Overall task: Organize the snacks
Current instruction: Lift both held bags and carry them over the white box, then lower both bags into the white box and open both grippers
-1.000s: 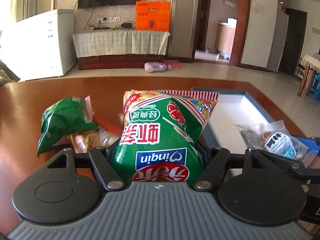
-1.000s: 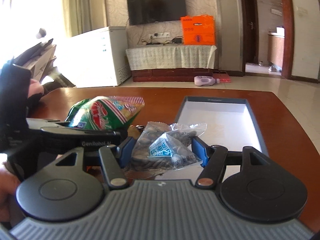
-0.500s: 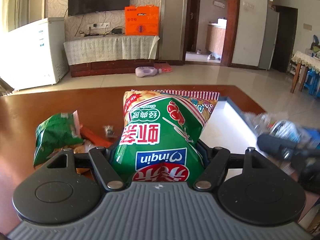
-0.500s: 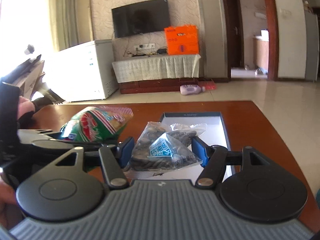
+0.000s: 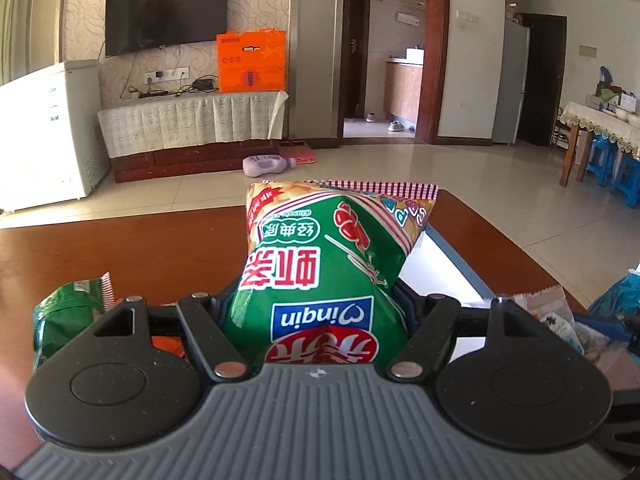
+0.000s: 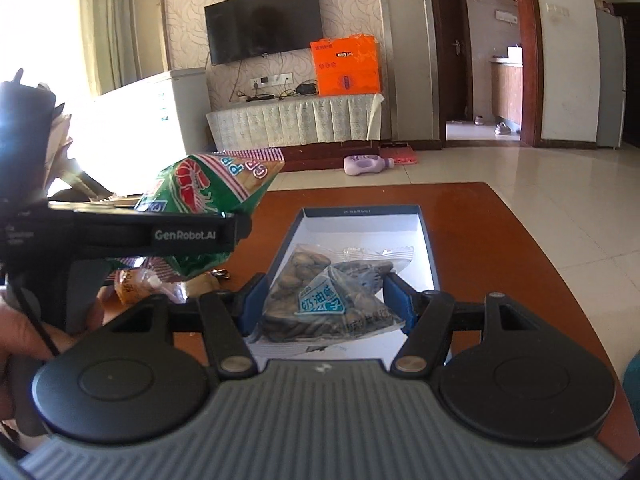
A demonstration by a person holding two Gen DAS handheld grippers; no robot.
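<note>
Both grippers are loaded. The left gripper (image 5: 316,312) clamps a green snack bag (image 5: 324,264) between its fingers, held clear of the table (image 5: 140,252). The right gripper (image 6: 324,300) pinches a clear packet of nuts (image 6: 324,300) over the near end of the white box (image 6: 360,224), which looks empty ahead of the fingers. Nothing seems stored yet. Left of the fingers, another green bag (image 5: 64,316) and an orange packet (image 6: 130,284) wait. Both sets of fingertips are hidden by the bags.

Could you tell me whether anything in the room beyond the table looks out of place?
Yes: a lilac bottle lies on its side on the floor tiles in front of the TV cabinet, as if dropped.
</note>
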